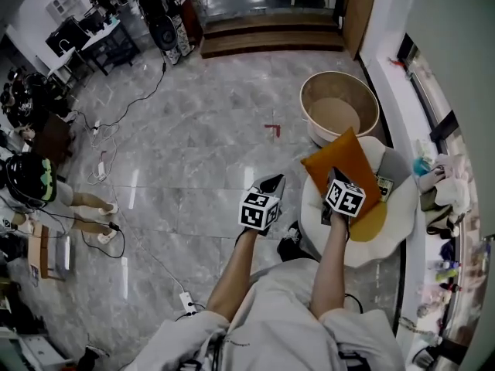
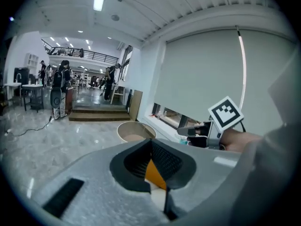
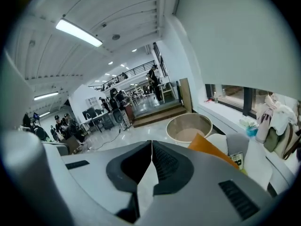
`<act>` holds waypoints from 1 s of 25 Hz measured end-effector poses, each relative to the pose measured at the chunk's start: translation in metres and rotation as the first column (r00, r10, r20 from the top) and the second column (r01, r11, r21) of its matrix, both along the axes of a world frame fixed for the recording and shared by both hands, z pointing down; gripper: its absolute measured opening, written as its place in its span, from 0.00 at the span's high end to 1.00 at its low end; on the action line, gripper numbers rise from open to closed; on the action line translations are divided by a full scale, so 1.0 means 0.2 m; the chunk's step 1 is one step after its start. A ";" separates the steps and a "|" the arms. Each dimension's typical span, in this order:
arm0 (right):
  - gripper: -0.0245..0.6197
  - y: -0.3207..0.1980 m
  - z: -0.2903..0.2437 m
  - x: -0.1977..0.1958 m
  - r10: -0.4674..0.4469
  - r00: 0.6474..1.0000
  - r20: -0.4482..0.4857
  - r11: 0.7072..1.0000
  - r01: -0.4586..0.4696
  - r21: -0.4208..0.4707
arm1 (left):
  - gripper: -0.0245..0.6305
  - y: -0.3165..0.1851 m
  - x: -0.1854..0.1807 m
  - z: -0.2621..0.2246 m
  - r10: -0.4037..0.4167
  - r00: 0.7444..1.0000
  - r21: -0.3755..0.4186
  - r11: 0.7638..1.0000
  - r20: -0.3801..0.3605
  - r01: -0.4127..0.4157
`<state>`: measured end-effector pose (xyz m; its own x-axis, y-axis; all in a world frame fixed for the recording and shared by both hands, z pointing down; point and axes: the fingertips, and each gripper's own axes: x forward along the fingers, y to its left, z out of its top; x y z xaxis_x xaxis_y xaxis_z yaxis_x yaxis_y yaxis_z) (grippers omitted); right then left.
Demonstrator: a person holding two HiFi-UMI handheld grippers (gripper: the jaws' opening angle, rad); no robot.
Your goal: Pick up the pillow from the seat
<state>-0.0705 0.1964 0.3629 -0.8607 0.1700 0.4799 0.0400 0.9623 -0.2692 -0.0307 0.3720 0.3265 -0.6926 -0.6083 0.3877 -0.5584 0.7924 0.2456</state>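
Note:
The orange pillow (image 1: 346, 159) lies tilted on the white egg-shaped seat (image 1: 396, 234) at the right of the head view. My right gripper (image 1: 334, 178) hovers over the pillow's near part, jaws shut with nothing between them. In the right gripper view the gripper (image 3: 151, 145) has its tips together and the pillow (image 3: 210, 149) lies to the right of the jaws. My left gripper (image 1: 274, 182) hangs over the floor left of the seat. In the left gripper view its tips (image 2: 151, 142) meet, and a sliver of the pillow (image 2: 154, 172) shows behind the gap. The right gripper (image 2: 187, 132) shows there at the right.
A round beige tub (image 1: 339, 107) stands on the marble floor just beyond the seat. A yellow cushion (image 1: 371, 224) and a grey cushion (image 1: 396, 165) lie on the seat. A windowsill (image 1: 437, 199) with clutter runs along the right. Cables (image 1: 116, 230) trail at the left.

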 end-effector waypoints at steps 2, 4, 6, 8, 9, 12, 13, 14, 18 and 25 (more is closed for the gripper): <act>0.95 -0.02 -0.05 -0.09 0.001 1.000 0.012 1.000 -0.002 0.019 | 0.95 -0.05 -0.09 0.00 0.025 1.000 -0.011 1.000 0.005 -0.025; 0.95 -0.05 -0.06 -0.16 0.005 1.000 0.010 0.999 -0.005 0.033 | 0.95 -0.09 -0.18 -0.01 0.046 0.999 -0.009 0.999 0.003 -0.046; 0.95 -0.08 -0.05 -0.24 0.023 1.000 0.004 0.999 -0.023 0.029 | 0.95 -0.13 -0.27 -0.03 0.068 0.998 -0.012 0.998 0.009 -0.068; 0.95 -0.13 -0.06 -0.32 0.050 0.999 0.003 0.999 -0.050 0.018 | 0.95 -0.17 -0.36 -0.05 0.089 0.996 -0.019 0.996 0.018 -0.089; 0.95 -0.16 -0.07 -0.36 0.061 0.998 0.005 0.998 -0.061 0.012 | 0.95 -0.19 -0.40 -0.06 0.098 0.995 -0.024 0.995 0.021 -0.098; 0.95 -0.19 -0.06 -0.43 0.074 0.997 0.004 0.997 -0.074 0.004 | 0.95 -0.19 -0.49 -0.08 0.106 0.994 -0.011 0.994 0.026 -0.105; 0.95 -0.18 -0.05 -0.45 0.071 0.997 0.003 0.997 -0.071 0.007 | 0.95 -0.19 -0.52 -0.08 0.102 0.994 0.000 0.995 0.027 -0.102; 0.95 -0.18 -0.04 -0.47 0.064 0.998 0.007 0.998 -0.064 0.011 | 0.95 -0.20 -0.55 -0.08 0.097 0.995 0.010 0.995 0.027 -0.097; 0.95 -0.14 -0.04 -0.57 0.025 0.995 0.095 0.999 -0.022 -0.029 | 0.95 -0.25 -0.62 -0.02 0.100 0.995 0.035 0.994 0.011 -0.100; 0.95 -0.14 0.01 -0.81 0.046 0.989 0.141 0.994 -0.032 -0.103 | 0.95 -0.37 -0.68 0.05 0.150 0.988 0.027 0.988 0.025 -0.150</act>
